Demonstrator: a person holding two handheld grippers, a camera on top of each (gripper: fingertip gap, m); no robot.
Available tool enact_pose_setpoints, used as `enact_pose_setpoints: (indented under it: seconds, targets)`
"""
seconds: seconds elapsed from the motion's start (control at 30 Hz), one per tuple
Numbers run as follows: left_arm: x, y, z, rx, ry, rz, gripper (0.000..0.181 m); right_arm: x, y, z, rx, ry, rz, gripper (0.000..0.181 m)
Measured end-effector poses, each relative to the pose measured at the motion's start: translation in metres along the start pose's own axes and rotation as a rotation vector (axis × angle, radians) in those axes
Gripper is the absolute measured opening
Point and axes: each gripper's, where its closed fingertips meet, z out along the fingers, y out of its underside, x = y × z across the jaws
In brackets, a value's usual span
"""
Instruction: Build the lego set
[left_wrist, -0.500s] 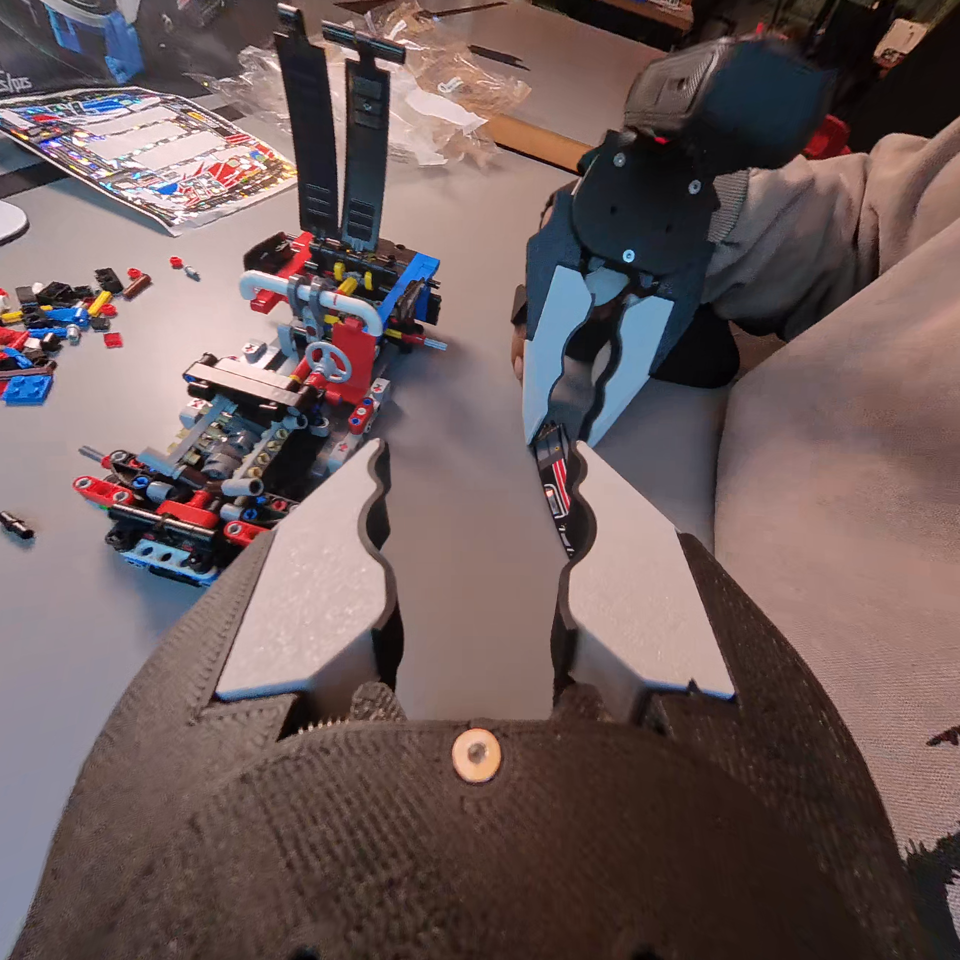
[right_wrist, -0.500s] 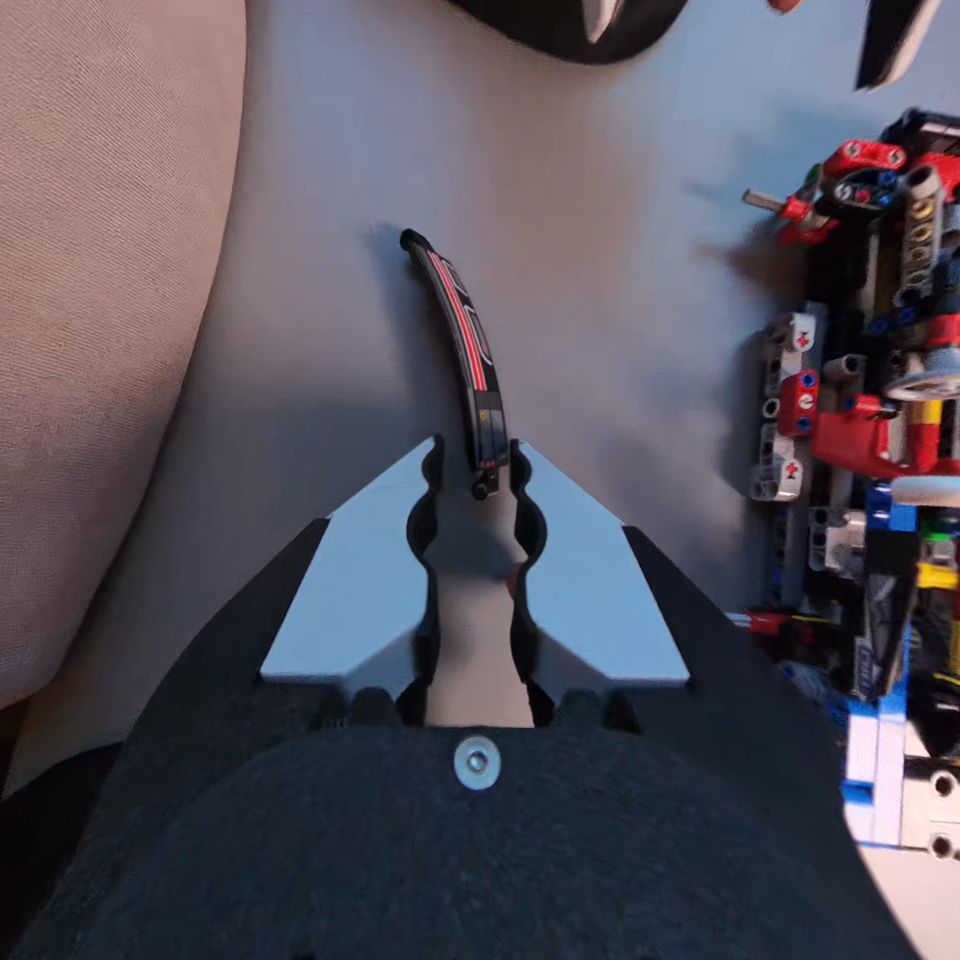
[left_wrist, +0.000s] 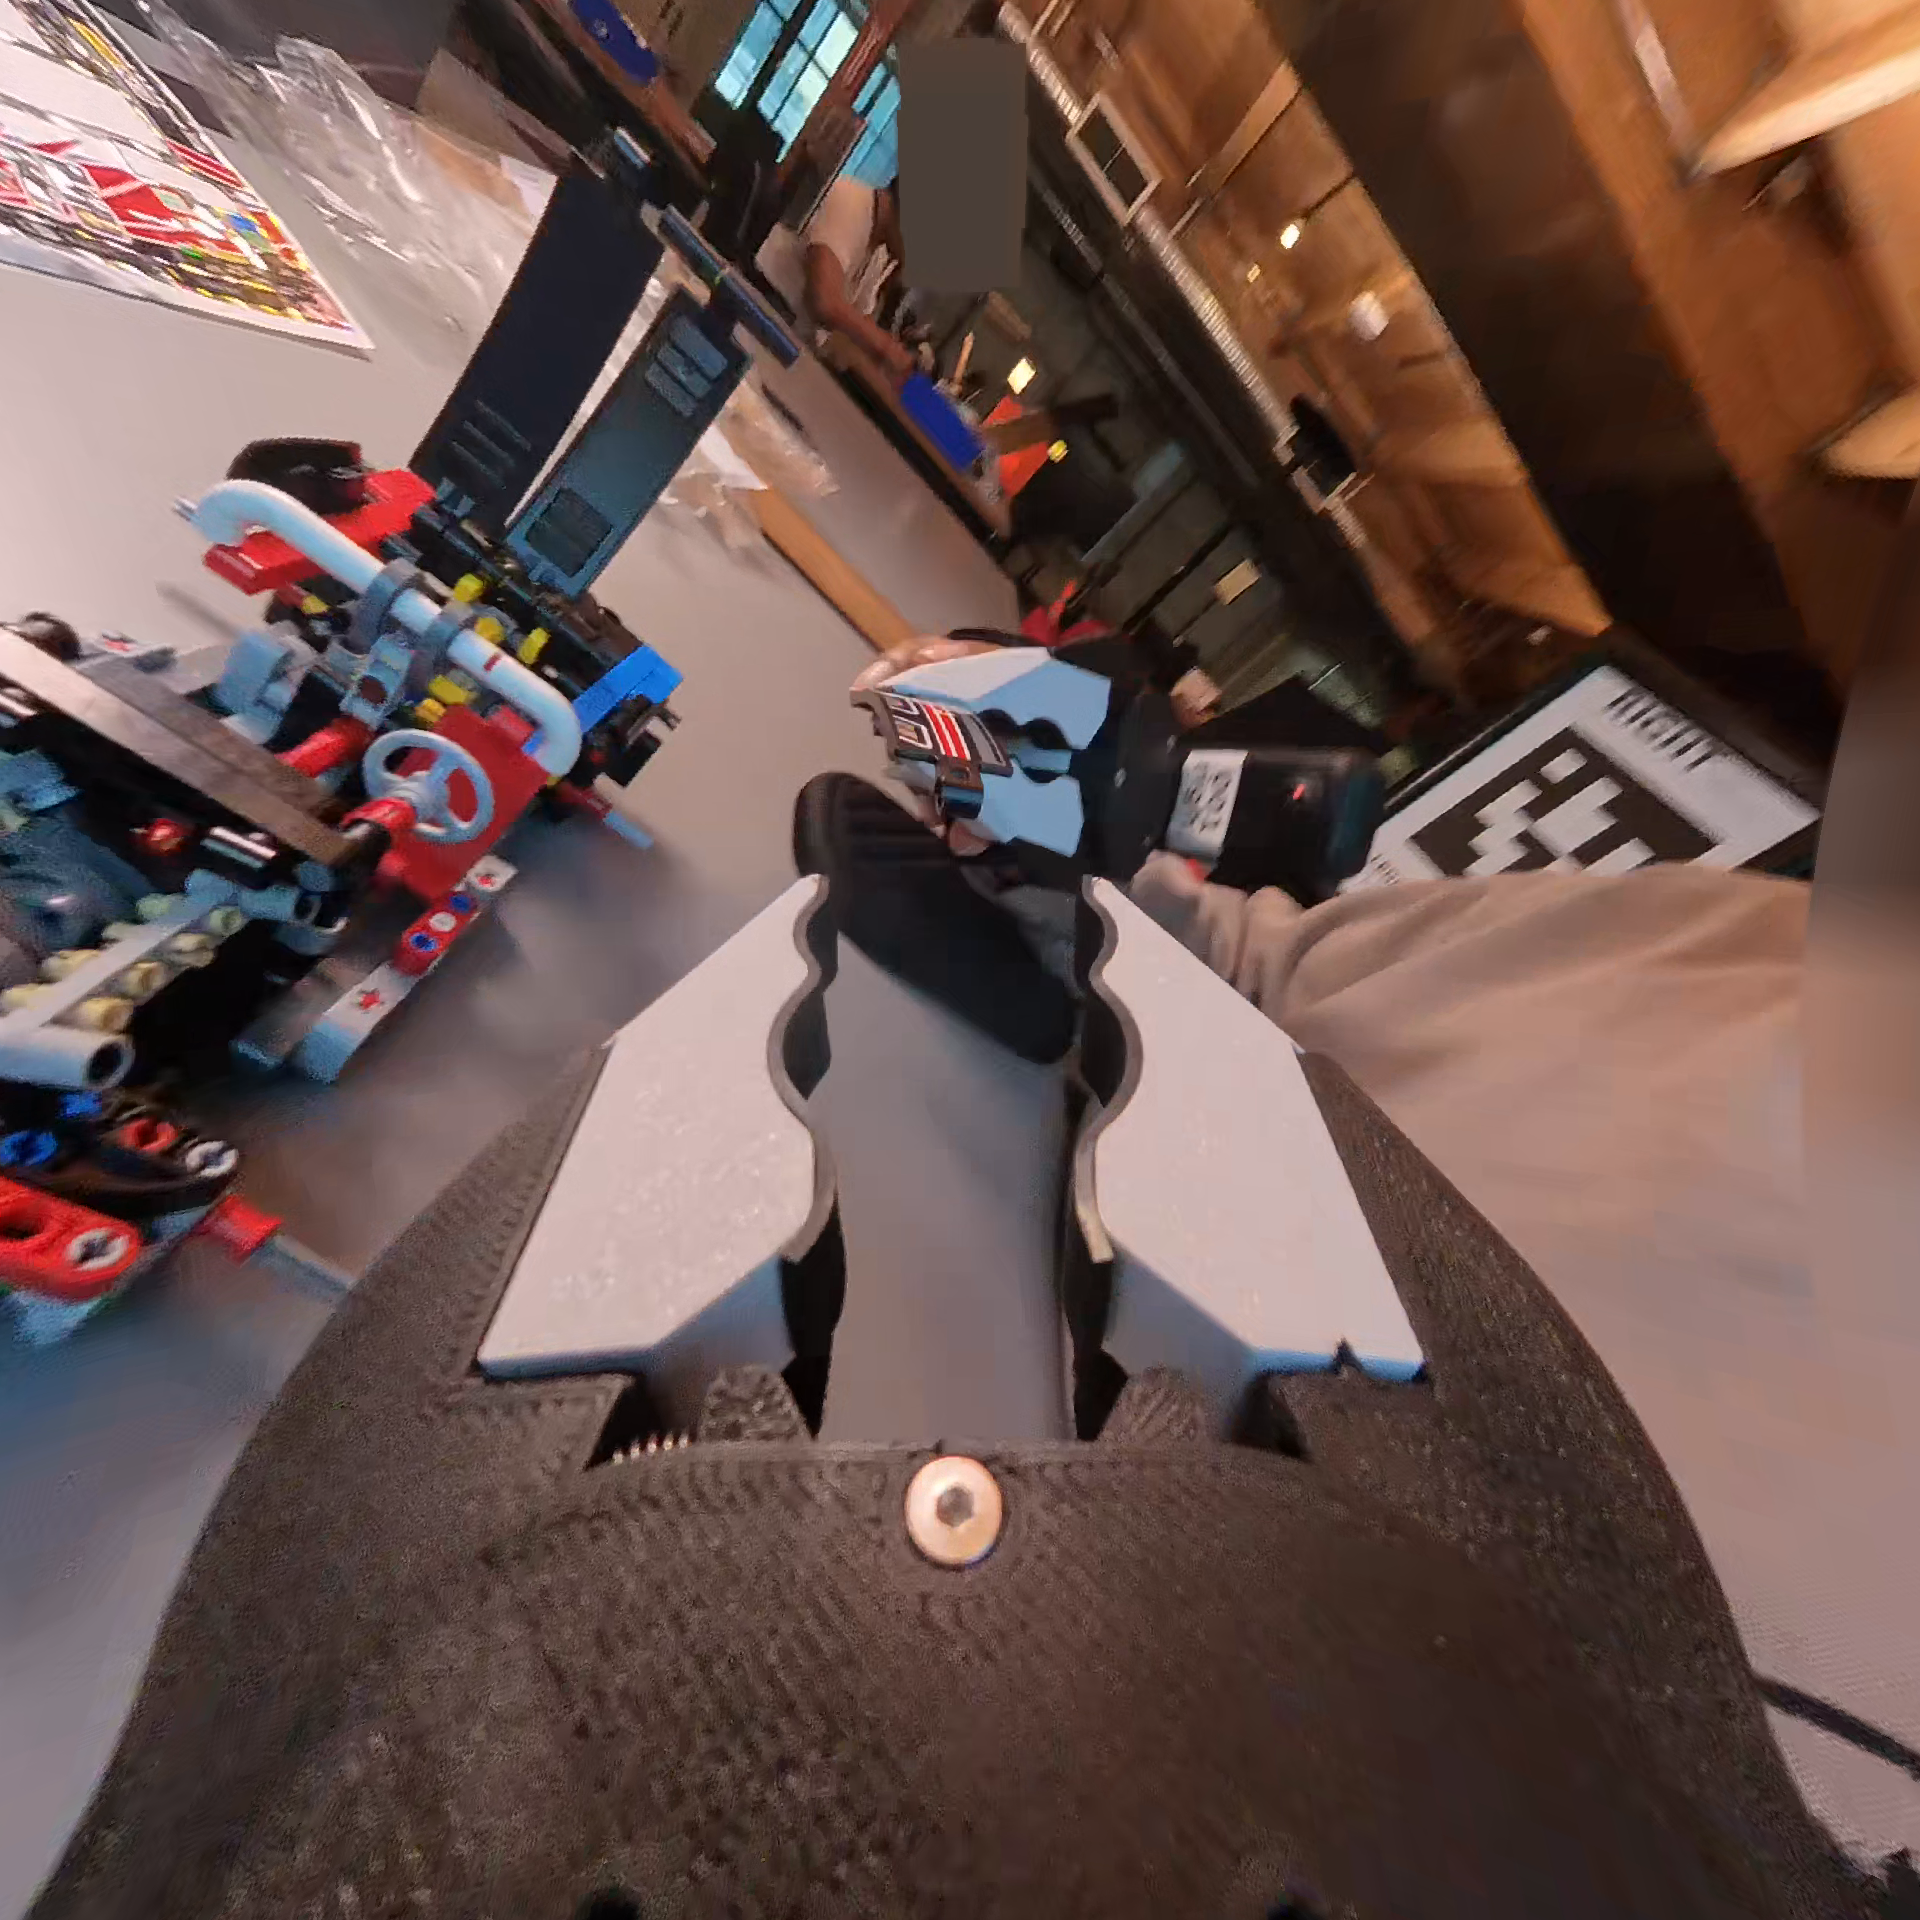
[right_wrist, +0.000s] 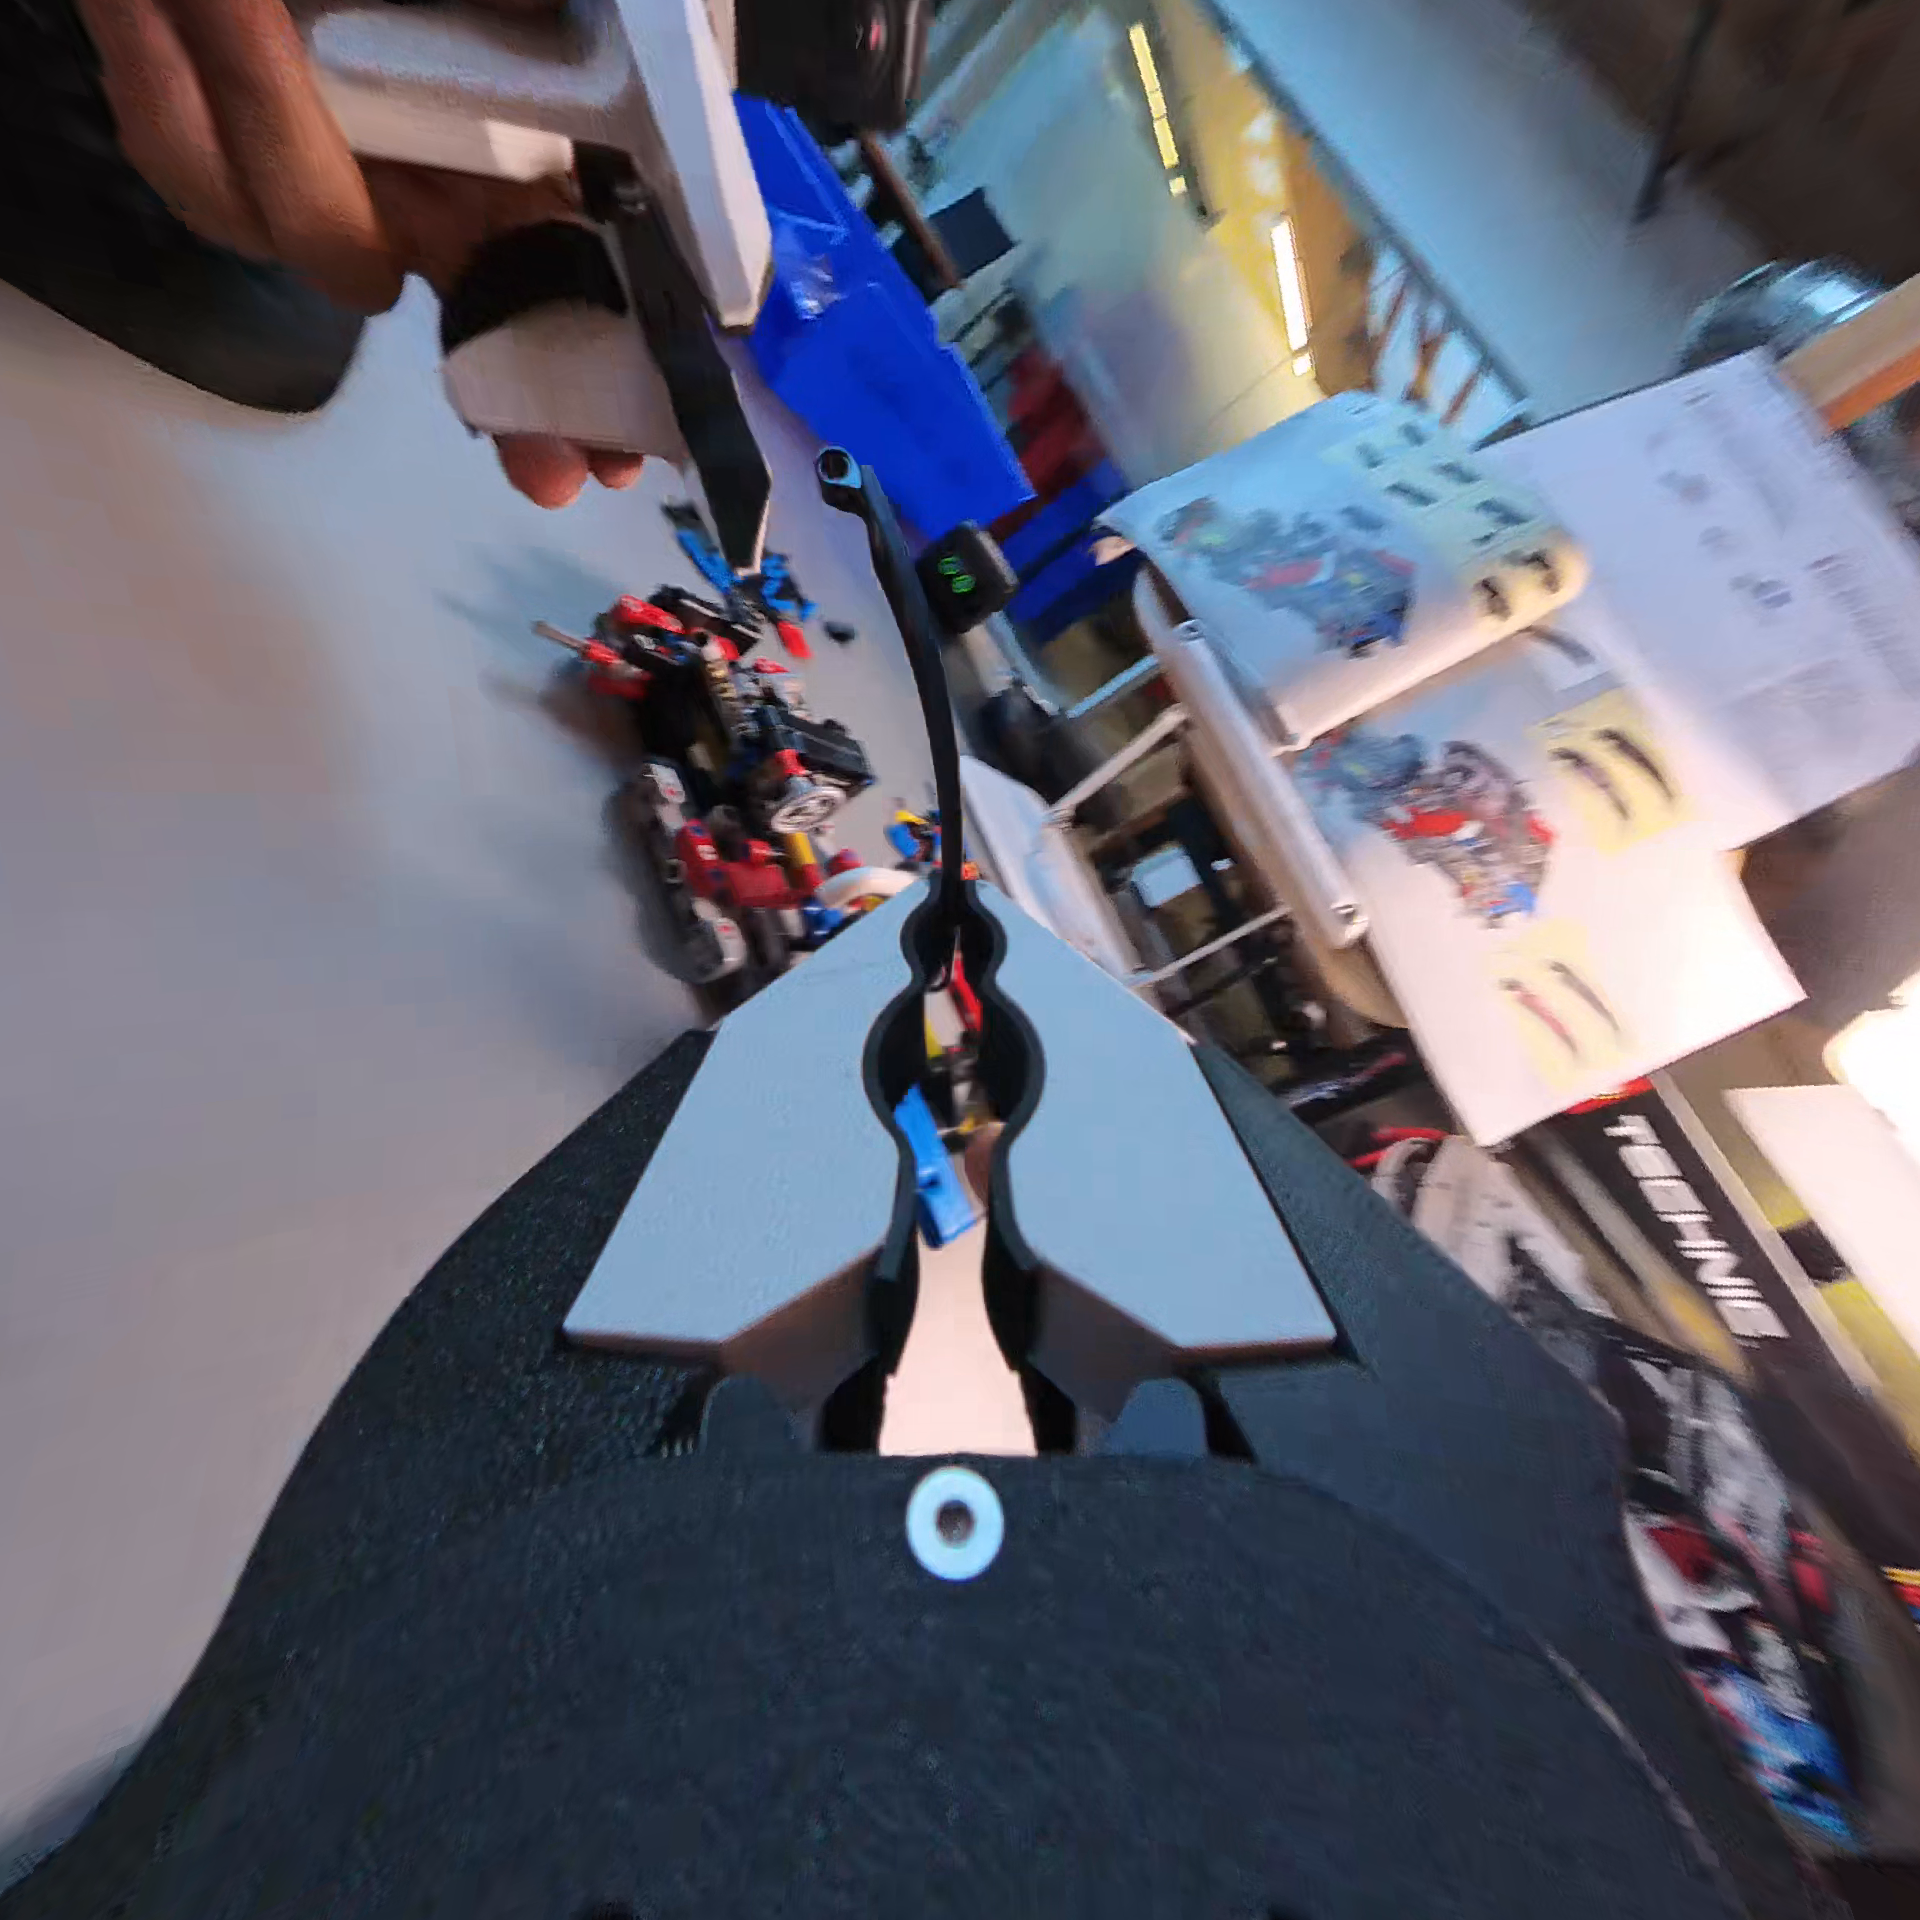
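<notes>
Two grippers, both lifted off the counter (left_wrist: 665, 582).

Right gripper (right_wrist: 951, 894), centre frame in its own view: clenched on the lower end of a curved black panel (right_wrist: 920, 675), held edge-on, arching up to an open pin hole at upper centre. Same gripper (left_wrist: 977, 769) at mid-frame in the left view, pointing left, with the panel's (left_wrist: 940, 738) red, white and black striped face showing between the tips.

Left gripper (left_wrist: 951, 925), lower centre: released, wide gap between the fingers, nothing in it, aimed toward the right one. Again at upper left in the right view (right_wrist: 665, 343), gripped by a hand (right_wrist: 270, 197).

Car model (left_wrist: 343, 748) at left of the left view, resting on the grey counter: red, blue, grey and black beams, grey steering wheel, white curved tube, two tall black plates rising at its rear. Same model (right_wrist: 748, 769) at centre left in the right view, blurred.

Sticker sheet (left_wrist: 145, 218) flat on the counter, upper left of the left view. Beige sleeve (left_wrist: 1507, 997) at right.

Open booklet (right_wrist: 1538, 727) at right of the right view, propped on a stand. Blue bag (right_wrist: 862, 343) at upper centre.
</notes>
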Motion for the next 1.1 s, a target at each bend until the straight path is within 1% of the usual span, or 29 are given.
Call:
enact_pose_setpoints:
  seconds: [0.1,0.17,0.23,0.33,0.43,0.47,0.6,0.67,0.73,0.77,0.87,0.93,1.03,1.1]
  targets:
    - [0.003,-0.015,0.012,0.065,0.13,-0.183,0.037,0.015,-0.008,0.0,0.029,0.159,-0.193,0.0]
    - [0.006,-0.016,0.02,0.058,0.171,-0.209,0.029,0.021,-0.016,-0.002,0.056,0.228,-0.281,0.0]
    - [0.01,-0.019,0.024,0.063,0.204,-0.194,0.022,0.026,-0.019,-0.005,0.06,0.278,-0.343,0.0]
    - [0.015,-0.024,0.024,0.081,0.221,-0.146,0.01,0.028,-0.02,-0.01,0.068,0.309,-0.402,0.0]
    - [0.019,-0.024,0.022,0.077,0.253,-0.14,0.008,0.026,-0.021,-0.011,0.077,0.322,-0.432,0.0]
    - [0.019,-0.023,0.022,0.076,0.262,-0.143,0.009,0.026,-0.022,-0.011,0.083,0.324,-0.437,0.0]
    - [0.025,-0.026,0.016,0.089,0.328,-0.177,0.023,0.026,-0.02,-0.01,0.088,0.318,-0.441,0.0]
    - [0.017,-0.025,0.018,0.09,0.281,-0.178,0.024,0.024,-0.021,-0.009,0.091,0.312,-0.448,0.0]
    - [0.011,-0.027,0.018,0.1,0.252,-0.19,0.014,0.02,-0.022,-0.007,0.094,0.3,-0.454,0.0]
    - [0.01,-0.027,0.018,0.1,0.257,-0.196,0.007,0.019,-0.021,-0.006,0.09,0.293,-0.454,0.0]
    - [0.008,-0.025,0.019,0.07,0.213,-0.128,0.006,0.016,-0.015,-0.004,0.077,0.27,-0.425,0.001]
    - [0.006,-0.028,0.019,0.058,0.173,-0.074,0.006,0.011,-0.009,0.0,0.065,0.216,-0.364,0.005]
    - [0.003,-0.03,0.018,0.009,0.138,0.021,0.006,0.006,-0.002,0.001,0.086,0.117,-0.202,0.009]
    - [-0.001,-0.032,0.017,-0.022,0.124,0.076,0.006,-0.004,0.005,0.002,0.09,-0.028,-0.023,0.014]
